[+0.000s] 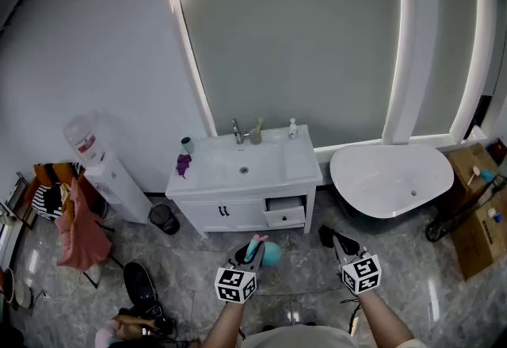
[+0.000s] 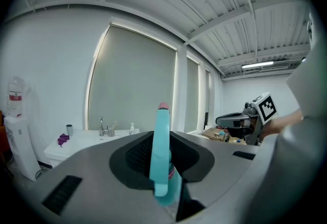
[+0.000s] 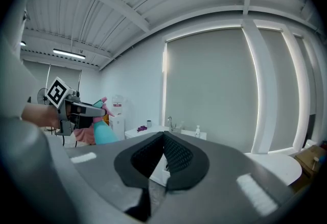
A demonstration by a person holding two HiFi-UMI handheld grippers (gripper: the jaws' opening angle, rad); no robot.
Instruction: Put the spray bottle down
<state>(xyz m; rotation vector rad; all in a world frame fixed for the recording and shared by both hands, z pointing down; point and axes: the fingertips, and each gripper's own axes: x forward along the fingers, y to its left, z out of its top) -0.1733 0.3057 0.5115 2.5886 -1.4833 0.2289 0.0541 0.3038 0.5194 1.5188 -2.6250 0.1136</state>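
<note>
A turquoise spray bottle (image 1: 268, 251) with a pink-tipped head is held in the air in front of me, over the floor. My left gripper (image 1: 252, 247) is shut on it. In the left gripper view the bottle (image 2: 161, 167) stands upright between the two jaws, and its pink tip rises above them. My right gripper (image 1: 326, 234) hangs level beside it, to the right and apart from it. In the right gripper view its pads (image 3: 176, 156) meet with nothing between them, and the left gripper (image 3: 100, 110) with the bottle (image 3: 106, 134) shows at the left.
Ahead stands a white sink vanity (image 1: 297, 168) with a tap, small bottles, a cup and a purple cloth on top. A white bathtub (image 1: 392, 176) is at the right, with cardboard boxes (image 1: 475, 219) beyond it. A water dispenser (image 1: 107, 168), a black bin (image 1: 164, 218) and hanging clothes (image 1: 75, 231) are at the left.
</note>
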